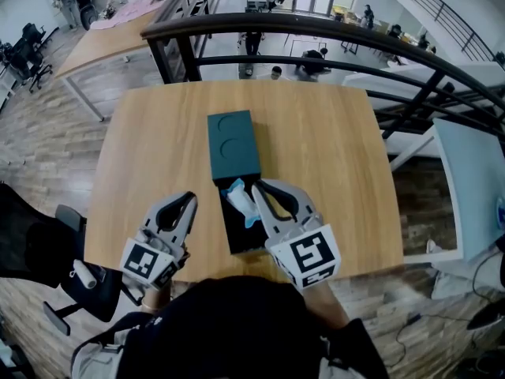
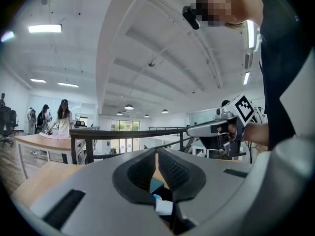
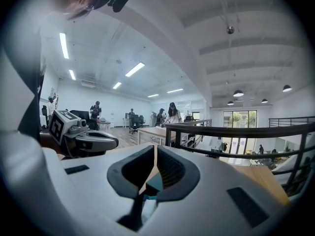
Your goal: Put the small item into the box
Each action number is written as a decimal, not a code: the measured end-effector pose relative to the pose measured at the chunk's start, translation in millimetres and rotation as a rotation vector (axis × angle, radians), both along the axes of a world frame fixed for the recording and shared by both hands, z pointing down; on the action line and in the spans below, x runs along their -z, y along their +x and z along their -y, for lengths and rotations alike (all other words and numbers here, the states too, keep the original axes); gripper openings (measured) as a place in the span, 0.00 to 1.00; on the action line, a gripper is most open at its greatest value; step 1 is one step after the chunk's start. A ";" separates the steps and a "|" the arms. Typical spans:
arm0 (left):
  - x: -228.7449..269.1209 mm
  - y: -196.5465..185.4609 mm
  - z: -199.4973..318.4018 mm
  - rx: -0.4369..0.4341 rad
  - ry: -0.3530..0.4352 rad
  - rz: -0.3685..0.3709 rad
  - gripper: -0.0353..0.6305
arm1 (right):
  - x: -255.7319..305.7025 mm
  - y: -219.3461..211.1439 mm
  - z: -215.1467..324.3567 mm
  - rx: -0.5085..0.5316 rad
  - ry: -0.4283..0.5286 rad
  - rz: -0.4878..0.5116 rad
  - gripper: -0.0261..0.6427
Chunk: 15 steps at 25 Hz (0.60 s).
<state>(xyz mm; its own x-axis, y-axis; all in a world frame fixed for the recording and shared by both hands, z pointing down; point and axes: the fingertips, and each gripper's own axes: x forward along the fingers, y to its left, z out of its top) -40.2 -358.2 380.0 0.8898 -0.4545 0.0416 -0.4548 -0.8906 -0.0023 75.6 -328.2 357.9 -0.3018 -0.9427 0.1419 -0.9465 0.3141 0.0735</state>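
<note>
On the wooden table (image 1: 316, 140) lies a teal box lid (image 1: 233, 144) with two round hollows. Just in front of it sits the open black box (image 1: 243, 237). A small white and blue item (image 1: 240, 199) lies in the box's far end. My right gripper (image 1: 259, 186) hovers over the box's right side, shut and holding nothing, its tips next to the item. My left gripper (image 1: 190, 199) is shut and holds nothing, left of the box. Through the left gripper's (image 2: 156, 152) jaws I see the item (image 2: 164, 207) and the lid (image 2: 156, 185). The right gripper (image 3: 156, 149) points level at the lid (image 3: 154, 183).
A black metal railing (image 1: 316, 34) runs along the table's far edge, with a lower floor beyond it. A black office chair (image 1: 47, 251) stands at the table's near left corner. Several people stand by distant desks (image 2: 44, 141).
</note>
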 end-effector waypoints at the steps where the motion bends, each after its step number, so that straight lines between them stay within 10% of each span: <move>1: 0.5 0.6 -0.4 -0.001 0.003 -0.002 0.09 | -1.0 0.8 0.0 -0.001 -0.003 -0.001 0.09; 15: 2.1 1.2 0.7 -0.006 -0.003 -0.015 0.09 | 0.3 -4.2 -1.0 0.022 -0.012 0.008 0.09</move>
